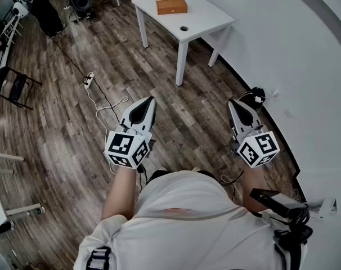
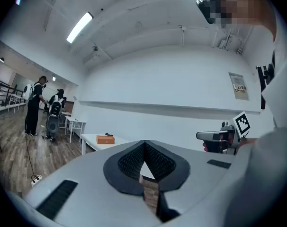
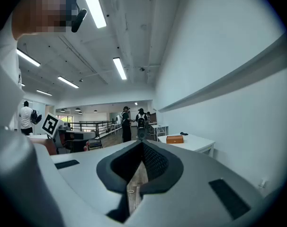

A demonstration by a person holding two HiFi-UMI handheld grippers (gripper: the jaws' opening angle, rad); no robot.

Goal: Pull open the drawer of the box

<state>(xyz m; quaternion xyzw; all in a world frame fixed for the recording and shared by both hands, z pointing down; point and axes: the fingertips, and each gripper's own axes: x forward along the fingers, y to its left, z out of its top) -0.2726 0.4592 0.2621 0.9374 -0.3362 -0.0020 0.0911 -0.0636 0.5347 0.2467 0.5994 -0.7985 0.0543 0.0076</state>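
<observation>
Wood floor with a white table beside the wall. On it lies the box, well apart from both grippers. Left gripper and right gripper point level, side by side, jaws closed and empty.

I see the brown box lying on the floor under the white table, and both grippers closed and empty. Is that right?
Not quite. The box lies on top of the table, not on the floor under it, as the head view shows. The rest holds: the left gripper and the right gripper are both closed and empty.
</observation>
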